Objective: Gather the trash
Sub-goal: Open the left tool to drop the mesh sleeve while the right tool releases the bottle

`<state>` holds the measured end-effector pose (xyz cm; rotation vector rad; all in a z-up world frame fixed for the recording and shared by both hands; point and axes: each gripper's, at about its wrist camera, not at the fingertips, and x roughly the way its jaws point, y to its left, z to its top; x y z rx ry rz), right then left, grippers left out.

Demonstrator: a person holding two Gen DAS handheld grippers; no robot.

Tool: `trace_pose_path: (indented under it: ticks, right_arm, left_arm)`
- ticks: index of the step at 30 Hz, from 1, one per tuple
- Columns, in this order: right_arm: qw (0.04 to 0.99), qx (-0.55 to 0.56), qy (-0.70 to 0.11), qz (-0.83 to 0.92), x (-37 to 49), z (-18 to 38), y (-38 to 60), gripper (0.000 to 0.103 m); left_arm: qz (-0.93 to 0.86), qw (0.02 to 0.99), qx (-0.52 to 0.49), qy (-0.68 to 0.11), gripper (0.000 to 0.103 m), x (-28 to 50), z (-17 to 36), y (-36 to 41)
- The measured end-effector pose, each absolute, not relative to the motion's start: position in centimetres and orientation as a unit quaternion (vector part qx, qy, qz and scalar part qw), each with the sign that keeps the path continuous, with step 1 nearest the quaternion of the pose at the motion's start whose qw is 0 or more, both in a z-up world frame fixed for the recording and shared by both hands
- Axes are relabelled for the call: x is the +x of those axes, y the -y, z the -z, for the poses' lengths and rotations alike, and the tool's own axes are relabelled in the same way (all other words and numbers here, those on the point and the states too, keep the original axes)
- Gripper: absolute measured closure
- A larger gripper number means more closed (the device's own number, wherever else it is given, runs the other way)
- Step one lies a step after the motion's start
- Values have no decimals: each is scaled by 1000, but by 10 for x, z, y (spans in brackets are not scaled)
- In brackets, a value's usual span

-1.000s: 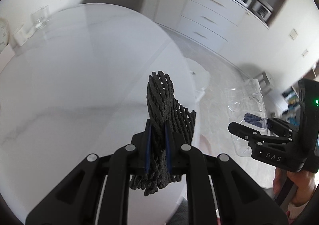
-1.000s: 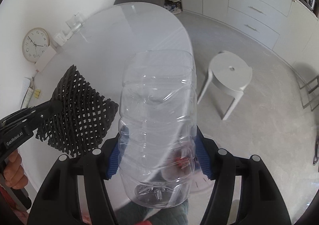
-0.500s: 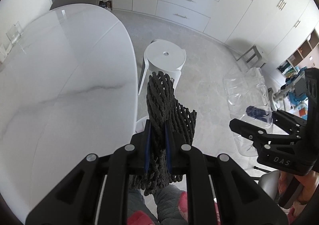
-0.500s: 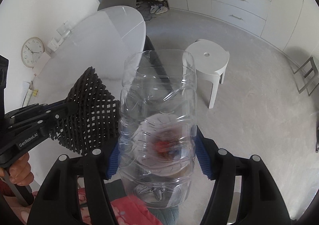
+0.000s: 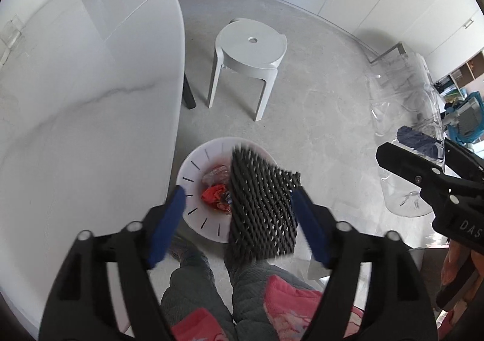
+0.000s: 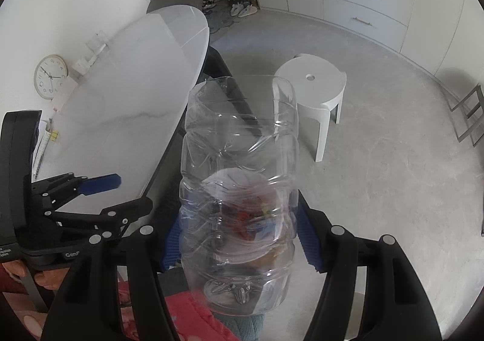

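Observation:
In the left wrist view a black mesh sleeve (image 5: pixel 261 214) hangs blurred between the jaws of my left gripper (image 5: pixel 236 194), which are opening; the blue pads stand wide and do not press it. Right below sits a round white trash bin (image 5: pixel 189 170) with red wrappers (image 5: pixel 213 194) inside. My right gripper (image 6: pixel 239 238) is shut on a clear, crushed plastic bottle (image 6: pixel 239 189), held upright beside the bin. It also shows at the right edge of the left wrist view as the right gripper (image 5: pixel 414 149) with the bottle (image 5: pixel 402 117). The left gripper (image 6: pixel 133 192) appears at the lower left of the right wrist view.
A white marble-look table (image 5: pixel 75 83) runs along the left, its edge close to the bin. A white plastic stool (image 5: pixel 251 47) stands on the grey floor beyond the bin. The person's grey trouser legs (image 5: pixel 196 280) are just below. A clock (image 6: pixel 50 76) leans on the wall.
Both grippers swung from over the table to the floor bin. The left jaws went from pinching the mesh to wide apart, and the mesh is dropping. The right grip on the bottle is unchanged.

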<state>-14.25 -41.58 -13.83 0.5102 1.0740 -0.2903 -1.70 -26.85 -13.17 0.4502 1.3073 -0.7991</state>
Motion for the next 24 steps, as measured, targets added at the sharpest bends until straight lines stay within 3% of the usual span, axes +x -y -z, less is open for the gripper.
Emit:
trace_pose_path:
  ticks: [5, 17, 18, 19, 21, 24]
  right_arm:
    - [815, 238, -511, 134, -135, 145, 412, 38]
    - [799, 225, -552, 82, -101, 188, 369, 37]
    - [794, 222, -560, 79, -98, 192, 364, 33]
    - [788, 219, -571, 79, -96, 196, 361, 16]
    - [780, 197, -585, 107, -93, 199, 353, 3]
    - [777, 189, -587, 127, -92, 197, 351, 3]
  left_arm:
    - [328, 731, 182, -569, 11, -8, 114, 252]
    - [274, 767, 137, -564, 10, 17, 96, 194]
    - [272, 768, 135, -564, 10, 19, 95, 190]
    - [271, 768, 134, -564, 10, 19, 94, 187]
    - [271, 768, 130, -565, 10, 20, 93, 183]
    - [273, 769, 130, -564, 10, 20, 93, 182]
